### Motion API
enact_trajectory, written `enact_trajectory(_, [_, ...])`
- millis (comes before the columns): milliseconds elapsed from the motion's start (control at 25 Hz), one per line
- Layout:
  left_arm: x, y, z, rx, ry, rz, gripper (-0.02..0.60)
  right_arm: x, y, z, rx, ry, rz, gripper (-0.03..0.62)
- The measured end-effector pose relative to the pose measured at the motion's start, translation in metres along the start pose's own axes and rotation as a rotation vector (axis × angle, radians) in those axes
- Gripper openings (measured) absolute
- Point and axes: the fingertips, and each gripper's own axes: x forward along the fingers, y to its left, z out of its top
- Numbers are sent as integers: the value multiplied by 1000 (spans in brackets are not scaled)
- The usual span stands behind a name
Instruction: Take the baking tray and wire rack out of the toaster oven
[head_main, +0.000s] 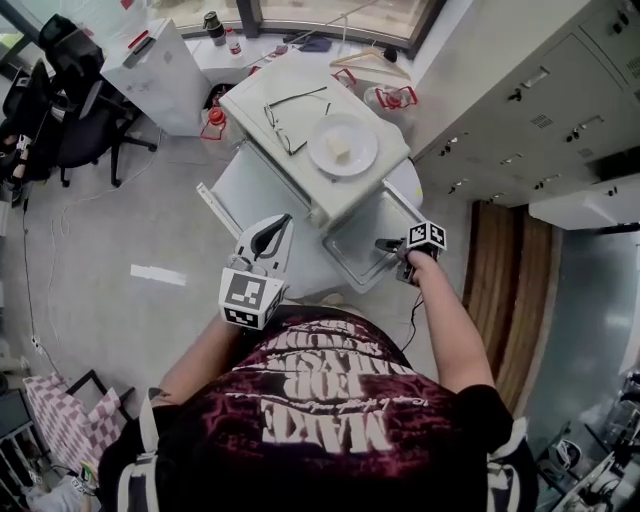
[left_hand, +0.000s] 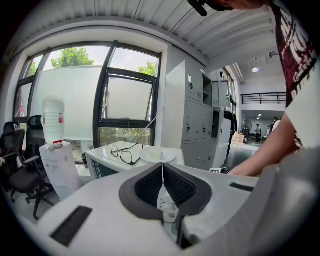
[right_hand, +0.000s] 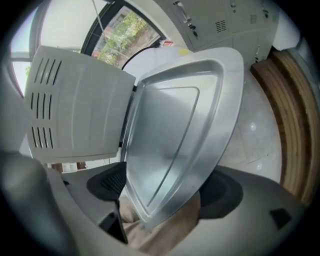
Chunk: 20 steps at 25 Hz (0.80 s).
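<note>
Between the right gripper's (right_hand: 167, 202) wide-apart jaws sits one corner of the baking tray (right_hand: 175, 125); neither pad presses on it. From that corner the tray's long axis runs away from the gripper, along the vented side wall of the toaster oven (right_hand: 75, 105), with its hollow face turned up and toward the camera. From the head view the tray lies just beside the oven, on the person's right. Left of it, the left gripper (left_hand: 162, 192) hangs in the air with its jaws together and nothing between them, pointing toward the oven.
</note>
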Motion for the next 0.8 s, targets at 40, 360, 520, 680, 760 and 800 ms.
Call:
enact_trajectory(40, [1,4,1,1,1,-11,10,1,-4,-3,-28,20,-34,436])
enact_trajectory(360, [7,34,6,31,17,-87,11,-2,-6,-13,-146,89,-196,443])
enact_trajectory(520, [14,38,8,44,24,-125,10,-13,9,-23,-227,65,-207,449])
enact_trajectory(680, [23,27,12,55,30,-181,10,-13,0,-32,-320,84,-318,462])
enact_trajectory(760, [24,19,12,65,27,-204,11,-14,2,-28,-303,46,-314,462])
enact_trajectory(800, [24,16,12,70,27,-211,11,-16,6,-25,-309,22,-313,462])
